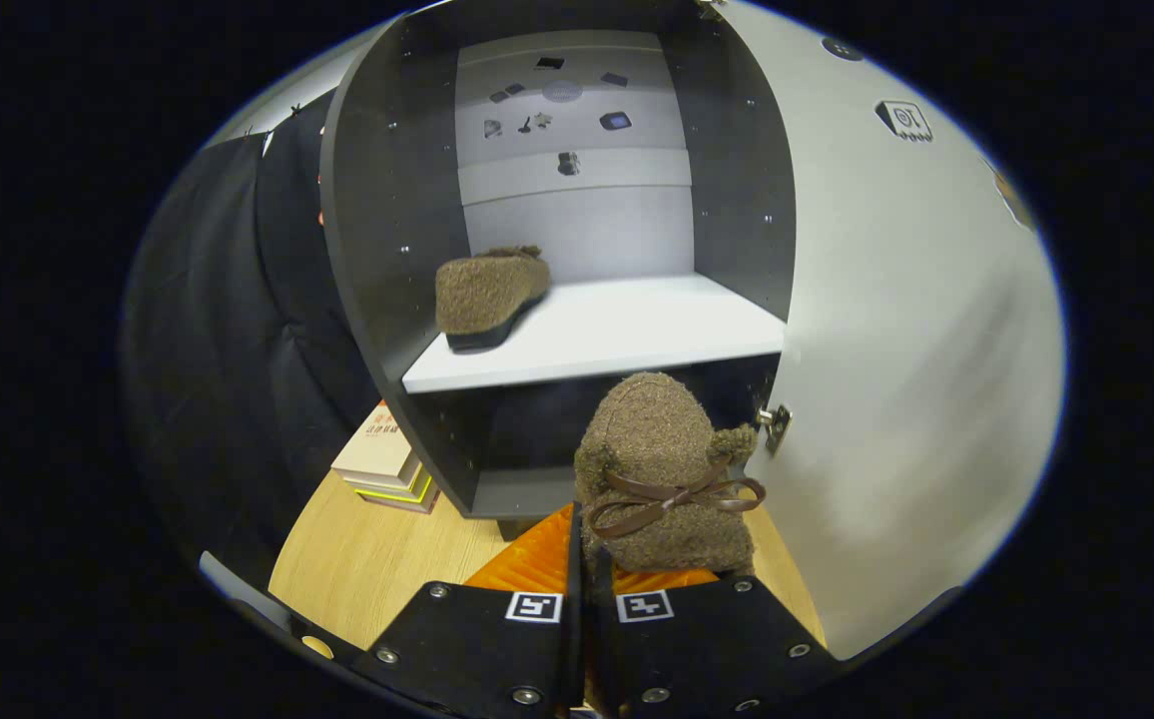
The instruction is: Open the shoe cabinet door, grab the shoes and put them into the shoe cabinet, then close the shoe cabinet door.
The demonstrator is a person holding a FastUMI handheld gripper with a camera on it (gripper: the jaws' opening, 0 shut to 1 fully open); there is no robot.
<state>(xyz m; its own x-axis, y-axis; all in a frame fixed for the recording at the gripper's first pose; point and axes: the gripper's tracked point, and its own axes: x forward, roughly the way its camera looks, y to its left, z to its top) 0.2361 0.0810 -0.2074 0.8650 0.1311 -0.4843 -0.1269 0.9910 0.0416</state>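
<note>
The tongs (585,584) are drawn together, their orange ribbed fingers (527,564) clamped on the heel end of a brown shoe (659,469), which rises just ahead of them. The shoe is a fuzzy, boucle-textured slipper with a rounded toe, a fluffy collar and a thin, glossy brown ribbon bow (672,499) tied across its back. Beyond it stands the shoe cabinet (377,250), a dark, matte-walled box with small screw heads dotting its inner sides. Its door (896,399), smooth and pale grey, hangs open to the right of the tongs on a small metal hinge (773,424). Inside, a flat white shelf (627,335) carries a second brown shoe (490,296) of the same woolly fabric with a dark sole, lying toward the left side, well beyond the fingers. The compartment under the shelf is dark. Below and to the left of the cabinet, a short stack of books (385,464) rests on the light wood-grain bench (387,559)
</note>
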